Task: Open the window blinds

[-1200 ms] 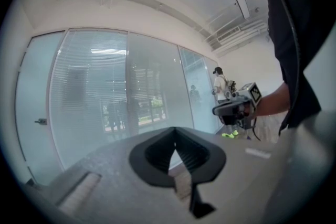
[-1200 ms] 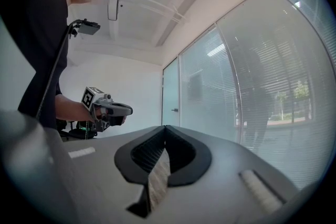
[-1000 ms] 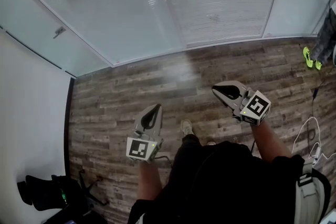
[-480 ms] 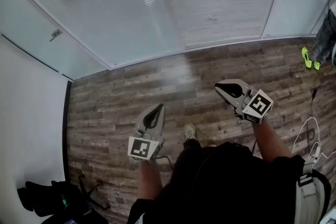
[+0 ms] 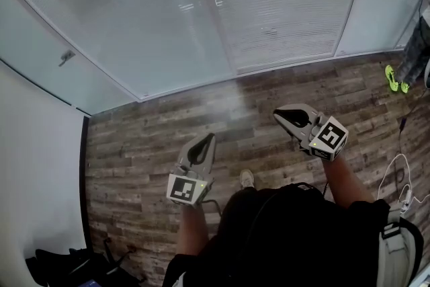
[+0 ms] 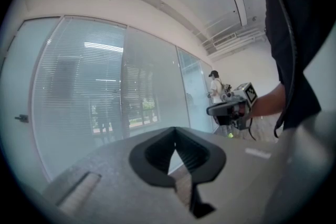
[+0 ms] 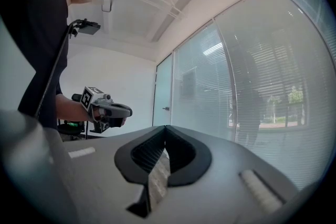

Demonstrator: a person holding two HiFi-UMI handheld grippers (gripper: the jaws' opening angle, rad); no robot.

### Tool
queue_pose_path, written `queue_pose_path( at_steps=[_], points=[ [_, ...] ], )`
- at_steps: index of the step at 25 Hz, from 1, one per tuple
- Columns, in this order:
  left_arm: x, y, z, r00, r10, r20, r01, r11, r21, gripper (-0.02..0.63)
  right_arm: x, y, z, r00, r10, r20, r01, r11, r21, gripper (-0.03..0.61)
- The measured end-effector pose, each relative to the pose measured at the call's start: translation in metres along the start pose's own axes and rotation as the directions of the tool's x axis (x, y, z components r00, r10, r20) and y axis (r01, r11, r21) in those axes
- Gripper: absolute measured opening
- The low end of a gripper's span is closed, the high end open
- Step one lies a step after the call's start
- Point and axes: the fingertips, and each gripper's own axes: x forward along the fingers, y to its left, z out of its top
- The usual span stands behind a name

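Standing on the wood-plank floor (image 5: 148, 138) before a glazed wall, a person in a dark top holds a tool in each hand, both pointing level toward the glass; the left tool (image 5: 207, 138) has its jaws pressed together with nothing between them; the right tool (image 5: 277, 115), a little nearer the glass and well apart from its partner, is likewise closed and carries nothing; the window blinds (image 5: 289, 3) fill the panes ahead, slats lowered and shut across the panels, well apart from both tools; a door handle (image 5: 66, 57) shows on the pale panel at the left; a second person's bright green shoes (image 5: 396, 74) stand by the glass at far right; white cables (image 5: 393, 175) trail over the floor near the holder's right side.
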Motion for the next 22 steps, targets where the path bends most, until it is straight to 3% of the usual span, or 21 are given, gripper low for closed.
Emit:
queue_pose_path(
  at_steps=[10,22],
  points=[
    [0.032,0.064,0.001,0.997,-0.077,-0.022,0.077,0.997,-0.006,0.005,0.061,-0.041,0.010,0.997,-0.075,0.021,0.076,0.997,-0.003,0.006],
    [0.042,0.142,-0.015,0.994,-0.112,0.011,0.112,0.994,0.021,0.005,0.128,-0.052,-0.001,0.995,-0.102,0.012,0.102,0.995,-0.012,0.006]
  ],
)
